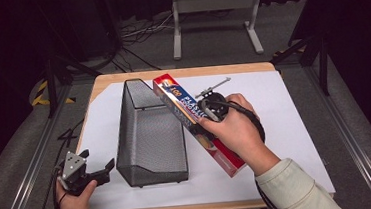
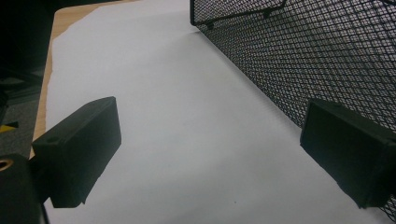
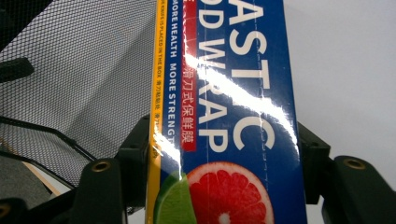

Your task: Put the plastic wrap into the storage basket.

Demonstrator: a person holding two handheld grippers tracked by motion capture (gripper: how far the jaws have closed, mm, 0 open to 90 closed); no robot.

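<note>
Dark room, grey floor with cables and a white metal stand behind; I'm working over a wooden table (image 1: 102,81) covered by a white sheet (image 1: 284,107).

My right hand-held gripper (image 1: 209,113) is clamped on a long plastic food wrap box (image 1: 195,123); the jaws sit at a narrow gap against its two long sides, as the right gripper view shows with a jaw on each edge of the box (image 3: 233,116).

Box look: slim rectangular carton, glossy blue face, big white letters reading part of "PLASTIC FOOD WRAP", a red vertical strip with Chinese characters, a yellow side band with small dark print, and a picture of a cut grapefruit and a lime at the near end. Red end panel at the far tip in the high view. Strong glare streaks across the front.

The box is tilted, far end up beside the top rim of the black mesh basket (image 1: 148,135), near end down toward my right hand (image 1: 235,130).

Left hand-held gripper (image 1: 94,174) rests at the near left corner of the sheet, jaws wide apart with nothing between them, just beside the basket wall (image 2: 327,56).
</note>
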